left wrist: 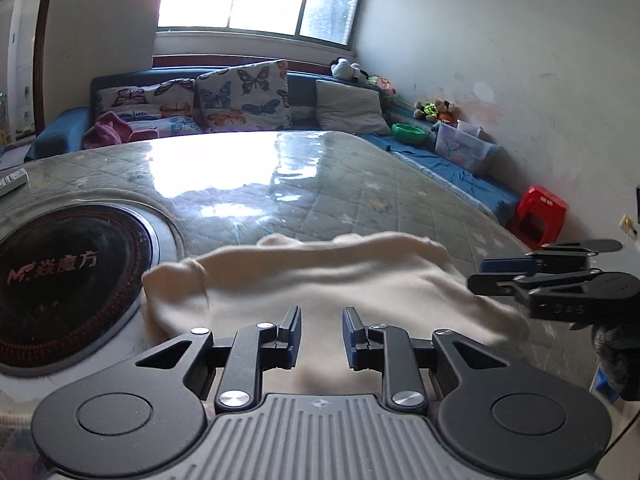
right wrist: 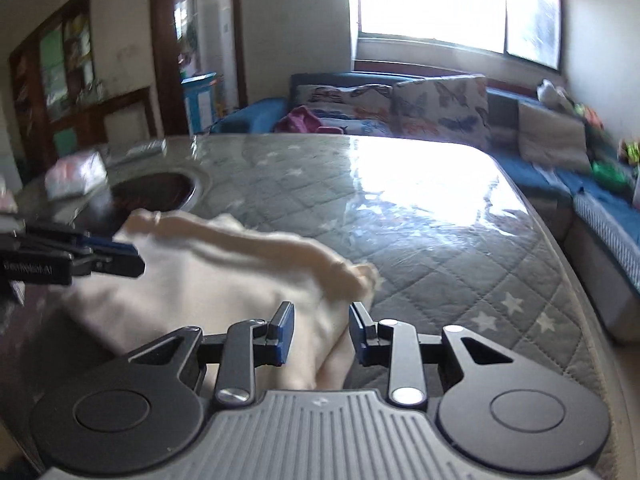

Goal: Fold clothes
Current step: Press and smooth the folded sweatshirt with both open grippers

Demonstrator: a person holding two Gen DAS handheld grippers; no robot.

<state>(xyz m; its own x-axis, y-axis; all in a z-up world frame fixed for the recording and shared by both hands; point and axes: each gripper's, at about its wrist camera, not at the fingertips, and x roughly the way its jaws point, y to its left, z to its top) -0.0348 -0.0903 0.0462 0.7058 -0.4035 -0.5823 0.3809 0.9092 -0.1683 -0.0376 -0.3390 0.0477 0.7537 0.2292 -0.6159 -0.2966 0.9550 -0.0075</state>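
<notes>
A cream garment point(left wrist: 312, 280) lies bunched on the quilted table cover point(left wrist: 320, 184), its far edge rumpled. My left gripper point(left wrist: 321, 332) hovers over its near part, jaws apart, cloth showing in the gap but not pinched. In the left wrist view my right gripper point(left wrist: 494, 276) comes in from the right edge, over the garment's right end. In the right wrist view the garment point(right wrist: 224, 264) runs left of centre; my right gripper point(right wrist: 321, 332) stands open over its right end, a fold below the gap. The left gripper point(right wrist: 120, 258) enters from the left.
A round black induction hob point(left wrist: 68, 280) is set into the table at the left, touching the garment's corner. A remote point(left wrist: 12, 182) and a tissue pack point(right wrist: 76, 178) lie at the far left. A sofa with butterfly cushions point(left wrist: 244, 96) stands behind. A red stool point(left wrist: 540, 216) stands right.
</notes>
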